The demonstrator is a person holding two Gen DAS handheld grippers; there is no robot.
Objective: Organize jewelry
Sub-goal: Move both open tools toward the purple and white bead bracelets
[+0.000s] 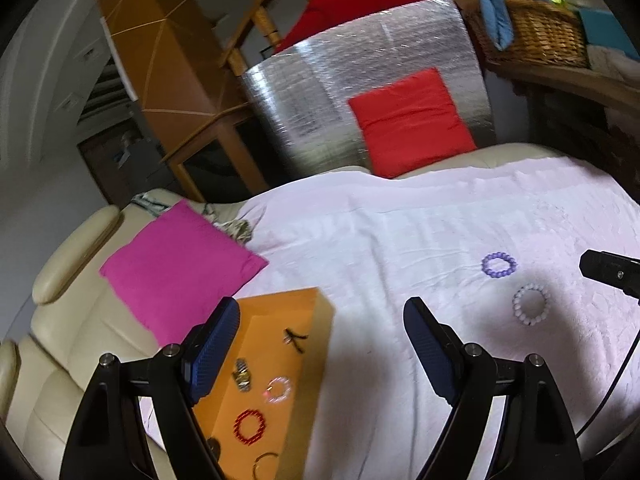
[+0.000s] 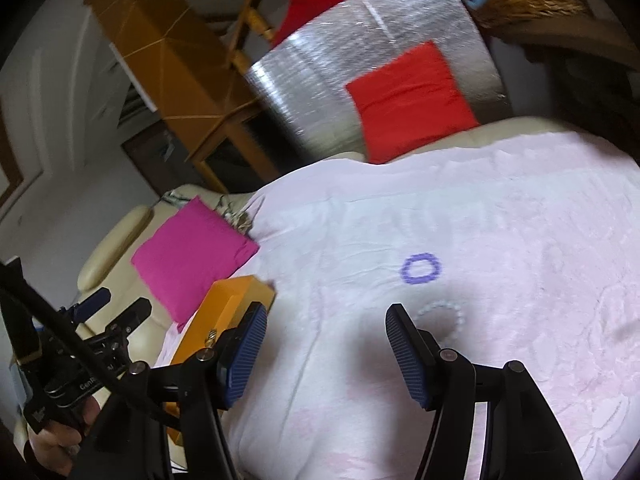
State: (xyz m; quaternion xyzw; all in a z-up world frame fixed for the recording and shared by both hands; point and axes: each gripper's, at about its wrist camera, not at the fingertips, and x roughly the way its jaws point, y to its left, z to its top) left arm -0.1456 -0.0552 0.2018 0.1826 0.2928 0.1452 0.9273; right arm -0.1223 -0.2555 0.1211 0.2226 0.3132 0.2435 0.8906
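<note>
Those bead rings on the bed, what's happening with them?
A person is sorting jewelry with two handheld grippers. The orange box already holds a red bracelet and other pieces. A purple bracelet and a pale bracelet lie on the pink blanket. The left gripper and right gripper are open, holding nothing.

Lay on soft, matt pale-pink cloth (image 1: pixel 400 240): beaded purple bracelet (image 1: pixel 499 265), frosted white bead bracelet (image 1: pixel 529 305). Sat on matt orange box (image 1: pixel 280 320): glossy red bead bracelet (image 1: pixel 249 427). Behind: crinkled shiny foil sheet (image 1: pixel 320 80), woven wicker basket (image 1: pixel 536 32), smooth cream leather sofa (image 1: pixel 72 320).
</note>
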